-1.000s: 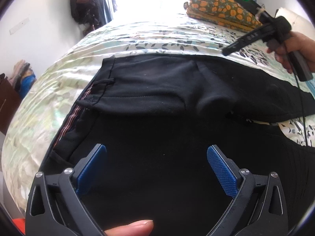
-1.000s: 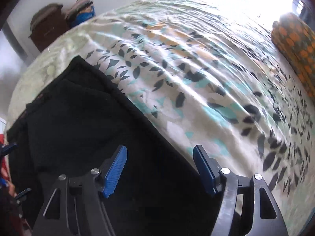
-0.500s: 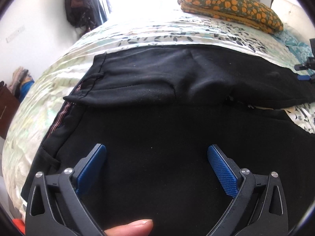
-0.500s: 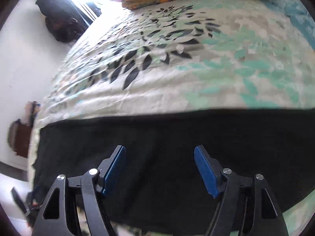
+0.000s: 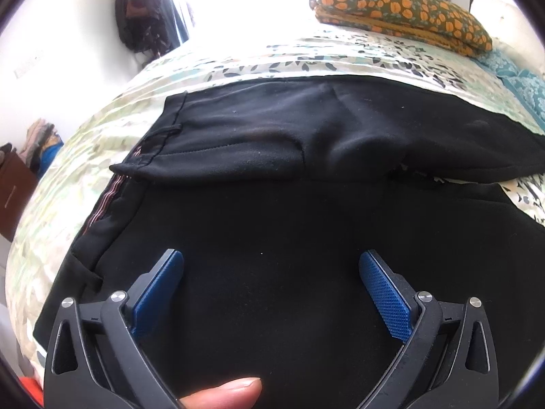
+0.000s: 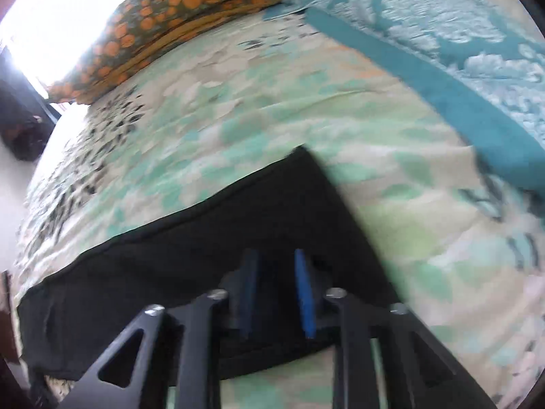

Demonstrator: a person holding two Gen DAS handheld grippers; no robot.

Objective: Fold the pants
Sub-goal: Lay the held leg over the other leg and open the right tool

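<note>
Black pants [image 5: 272, 177] lie flat on the leaf-print bedsheet [image 5: 238, 64], waistband to the left, the two legs running right. My left gripper [image 5: 270, 272] is open and empty, hovering over the near leg's upper part. In the right wrist view, which is blurred, the far leg's hem end [image 6: 211, 238] lies on the sheet. My right gripper [image 6: 276, 279] sits over the hem with its blue pads much narrowed, a small gap still showing. Whether cloth is between them I cannot tell.
A folded orange-dotted blanket [image 5: 402, 17] lies at the bed's far side, also in the right wrist view [image 6: 177, 24]. A teal patterned cover [image 6: 460, 51] lies to the right. A brown cabinet [image 5: 13, 197] stands beyond the bed's left edge.
My right gripper has swung along the far leg to its hem end and its jaws have narrowed from wide open. My left gripper has stayed open, shifting slightly over the pants.
</note>
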